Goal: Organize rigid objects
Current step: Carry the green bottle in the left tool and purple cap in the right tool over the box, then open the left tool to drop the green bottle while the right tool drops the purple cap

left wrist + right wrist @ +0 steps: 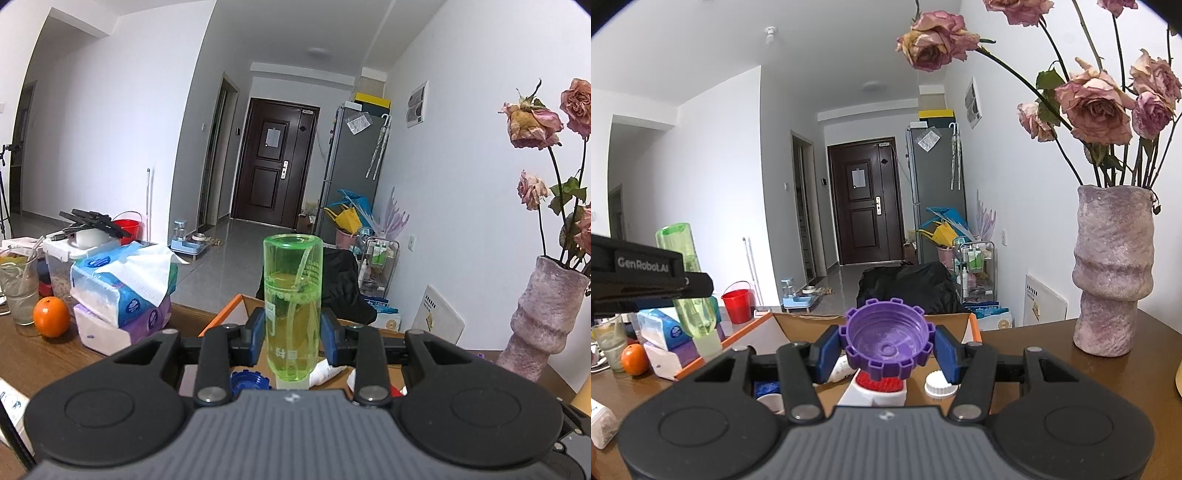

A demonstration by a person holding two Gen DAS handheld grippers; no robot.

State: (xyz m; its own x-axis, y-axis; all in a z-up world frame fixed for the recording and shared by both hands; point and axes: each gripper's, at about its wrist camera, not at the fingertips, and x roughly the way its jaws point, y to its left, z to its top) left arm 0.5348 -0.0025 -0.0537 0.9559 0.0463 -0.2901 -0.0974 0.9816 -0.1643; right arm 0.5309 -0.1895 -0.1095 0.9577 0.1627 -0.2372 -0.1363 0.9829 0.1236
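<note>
- Green bottle (293,306): translucent, upside down with its neck pointing down, some liquid and a thin tube inside; held above the cardboard box (236,308).
- Left gripper (293,334): fingers (255,334) nearly closed, blue pads pressing both sides of the bottle's lower body. Grip sits low, most of the bottle stands above it.
- Purple cap (886,341): notched rim, open side facing the camera; also above the box.
- Right gripper (886,349): fingers partly open, pinching the cap by its rim on both sides.
- Inside the box: a white screw cap (940,384), a red-topped white container (881,386), a white tube, a blue notched cap (248,381). Box sits on the brown desk (1034,350).
- Around: tissue packs (122,291), orange (51,316), glass at left; purple vase (1112,273) of dried roses at right, close to the right gripper.
- Risks, judged: bottle is smooth and top-heavy in this grip, so it could swivel or slip; if the neck is unsealed, liquid may leak into the box. Cap is held only at the rim and could pop out sideways. A wide rightward swing could knock the vase.
</note>
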